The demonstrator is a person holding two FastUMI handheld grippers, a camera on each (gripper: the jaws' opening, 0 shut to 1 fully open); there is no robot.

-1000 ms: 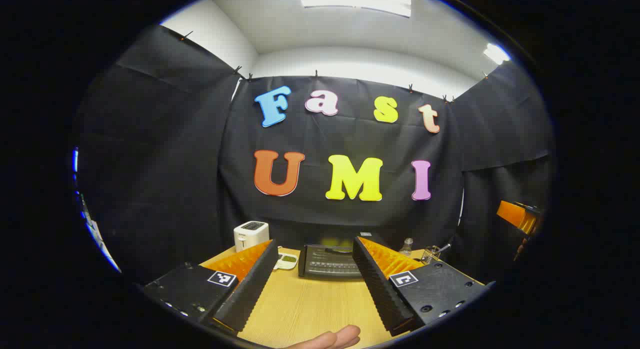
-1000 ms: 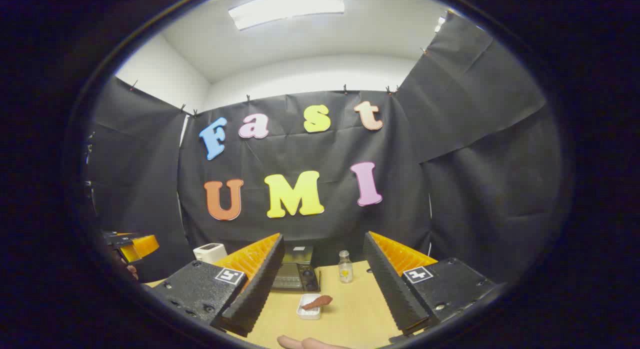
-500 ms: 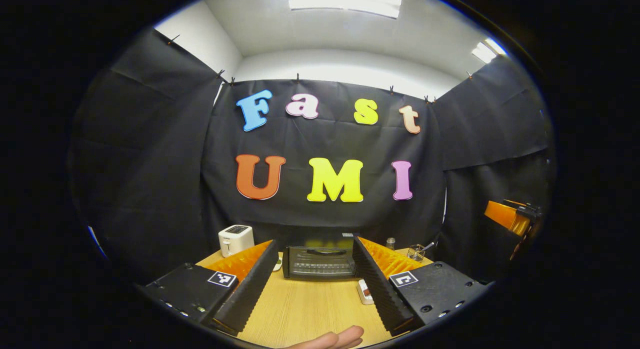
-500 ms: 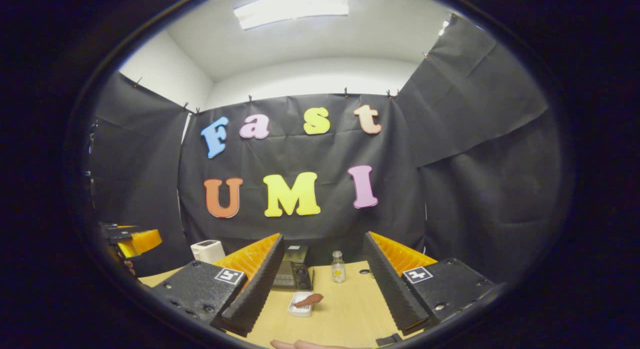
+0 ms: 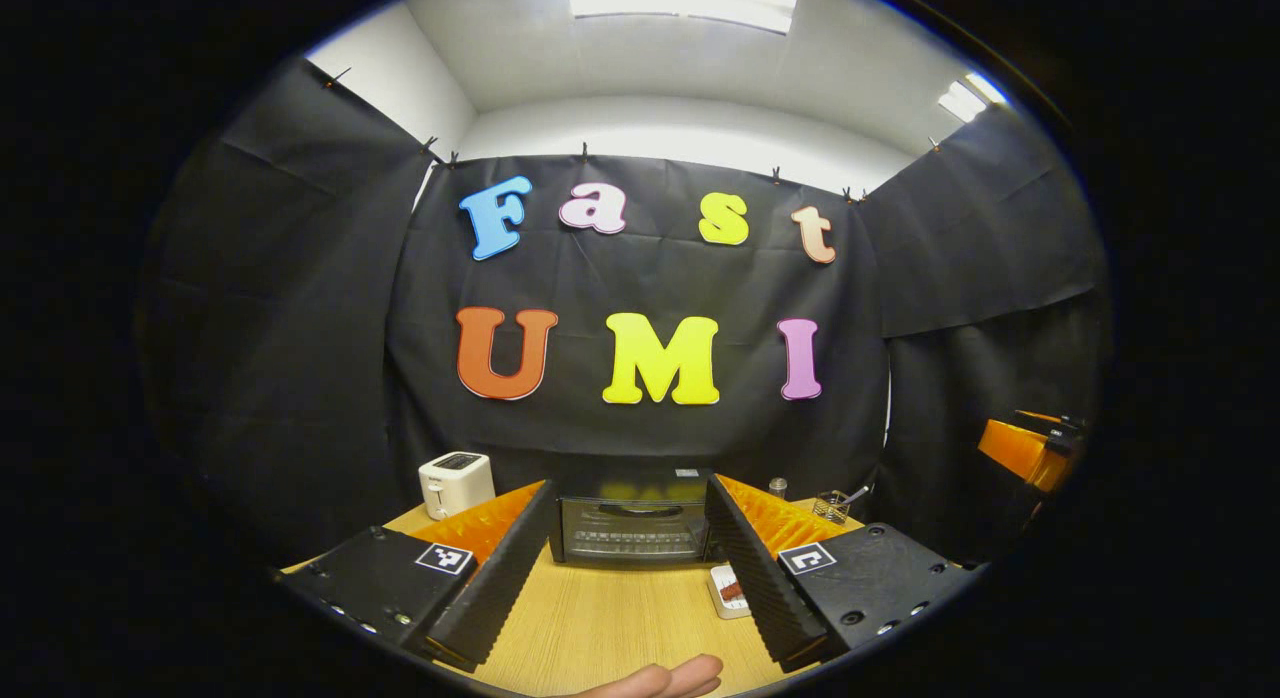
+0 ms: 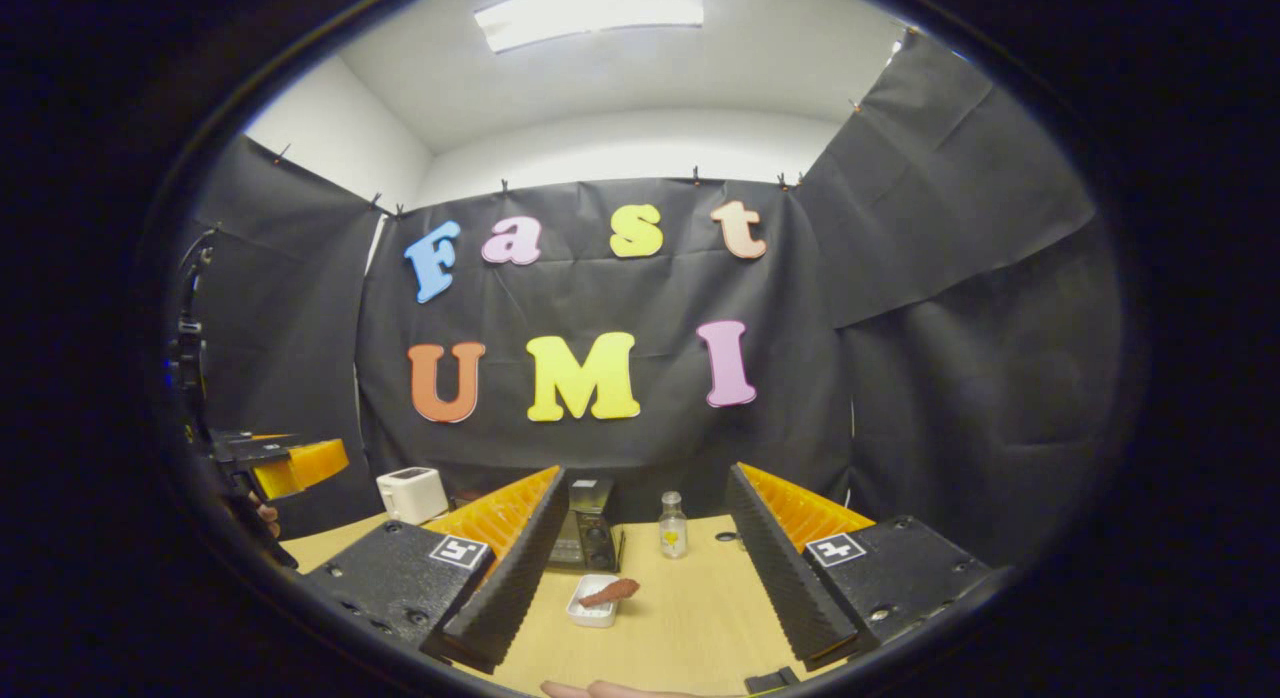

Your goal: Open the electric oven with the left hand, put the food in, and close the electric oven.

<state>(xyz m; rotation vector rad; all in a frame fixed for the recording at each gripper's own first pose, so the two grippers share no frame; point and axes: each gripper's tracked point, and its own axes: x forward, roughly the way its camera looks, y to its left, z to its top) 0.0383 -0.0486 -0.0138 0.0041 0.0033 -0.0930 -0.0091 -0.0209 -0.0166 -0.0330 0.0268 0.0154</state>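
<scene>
The left gripper, fingers spread wide and empty, had swung to square up on the black glass-fronted electric oven, now dead ahead, door shut. The right gripper, wide too, hung above the small white dish of reddish-brown food, just ahead, slightly left.

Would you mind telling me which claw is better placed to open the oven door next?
Left. The left claw is open and faces the oven squarely, its closed door framed between the fingers. The right claw faces the food tray instead.
</scene>
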